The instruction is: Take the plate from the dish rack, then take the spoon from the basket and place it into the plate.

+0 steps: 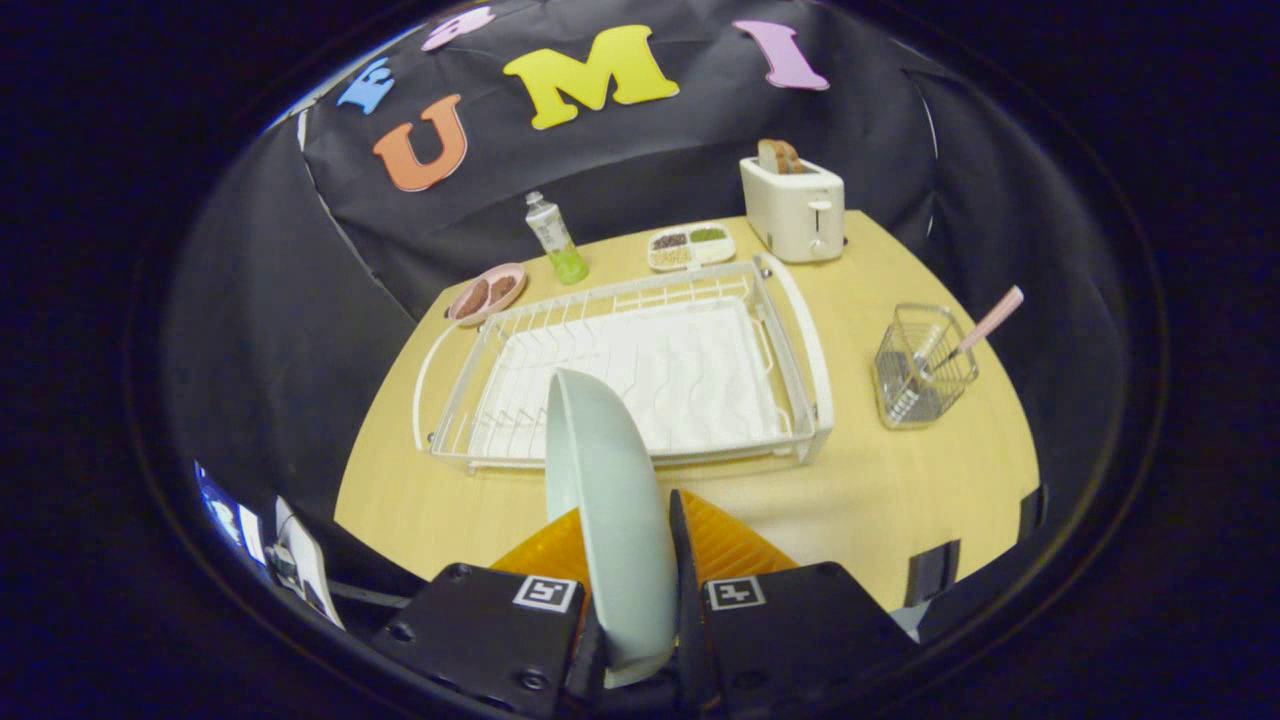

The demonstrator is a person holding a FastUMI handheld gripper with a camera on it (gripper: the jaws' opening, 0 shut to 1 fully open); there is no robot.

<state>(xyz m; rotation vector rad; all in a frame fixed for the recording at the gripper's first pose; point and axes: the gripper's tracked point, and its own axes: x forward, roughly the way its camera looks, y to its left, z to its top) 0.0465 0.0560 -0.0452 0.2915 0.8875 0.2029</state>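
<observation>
A pale plate (605,500) stands on edge between my two fingers, and my gripper (628,525) is shut on its rim, holding it above the near part of the wooden table. Beyond the plate lies the white wire dish rack (800,350) with a white drip tray inside and nothing standing in it. To the right of the rack sits a small clear wire basket (915,372). A spoon with a pink handle (985,325) leans out of the basket toward the right.
At the back of the table (880,500) stand a cream toaster (795,208) with bread in it, a divided snack tray (690,245), a bottle of green liquid (556,238) and a pink bowl (487,293). Black cloth walls close in behind and on both sides.
</observation>
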